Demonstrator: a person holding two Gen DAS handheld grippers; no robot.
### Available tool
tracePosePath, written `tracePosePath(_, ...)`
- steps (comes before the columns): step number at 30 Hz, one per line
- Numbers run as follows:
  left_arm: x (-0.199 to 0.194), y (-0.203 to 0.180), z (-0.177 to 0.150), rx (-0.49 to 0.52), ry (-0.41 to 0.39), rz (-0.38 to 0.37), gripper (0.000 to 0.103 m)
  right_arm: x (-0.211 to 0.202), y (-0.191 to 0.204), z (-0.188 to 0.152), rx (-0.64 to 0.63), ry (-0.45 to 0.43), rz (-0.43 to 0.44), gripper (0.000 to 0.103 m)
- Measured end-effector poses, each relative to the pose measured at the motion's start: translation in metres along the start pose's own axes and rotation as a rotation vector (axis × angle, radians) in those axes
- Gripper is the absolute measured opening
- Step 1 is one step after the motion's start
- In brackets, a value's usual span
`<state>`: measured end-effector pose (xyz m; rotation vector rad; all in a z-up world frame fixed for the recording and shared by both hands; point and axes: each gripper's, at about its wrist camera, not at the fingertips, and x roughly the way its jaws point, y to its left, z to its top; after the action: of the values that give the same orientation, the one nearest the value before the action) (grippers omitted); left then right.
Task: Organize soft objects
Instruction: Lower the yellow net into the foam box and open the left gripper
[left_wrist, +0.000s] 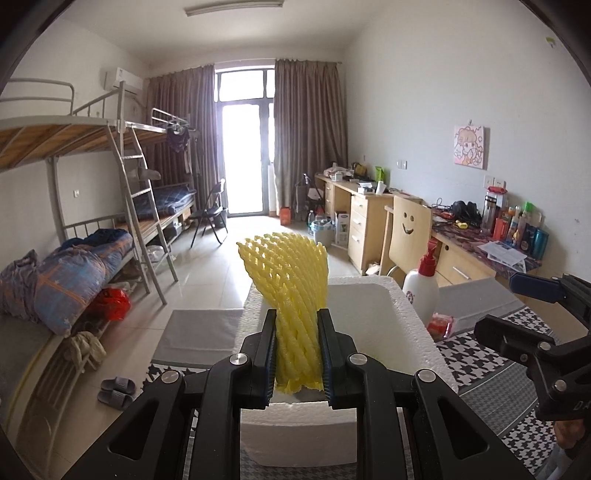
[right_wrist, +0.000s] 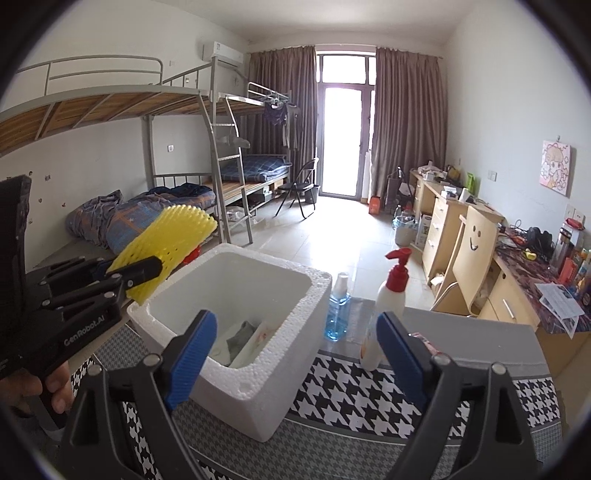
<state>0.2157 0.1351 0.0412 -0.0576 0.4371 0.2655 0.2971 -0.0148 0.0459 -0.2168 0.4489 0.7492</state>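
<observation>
Above a houndstooth-covered table (right_wrist: 351, 391), left hand-held gripper (left_wrist: 297, 354) pinches yellow foam netting (left_wrist: 291, 280); right hand-held gripper (right_wrist: 299, 354) gapes empty.

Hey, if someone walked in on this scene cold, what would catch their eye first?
Probably the yellow foam net, pinched in the left gripper above the near rim of the white foam box. Next, the red-capped pump bottle standing on the table just right of the box, with the right gripper open and empty in front.
</observation>
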Motion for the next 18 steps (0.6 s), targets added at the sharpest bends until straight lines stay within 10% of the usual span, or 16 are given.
tracePosePath(18, 0.026, -0.02, 0.006, 0.007, 0.05, -0.016, 0.021, -0.025, -0.021, -0.018, 0.015, -0.01, -0.057, 0.091)
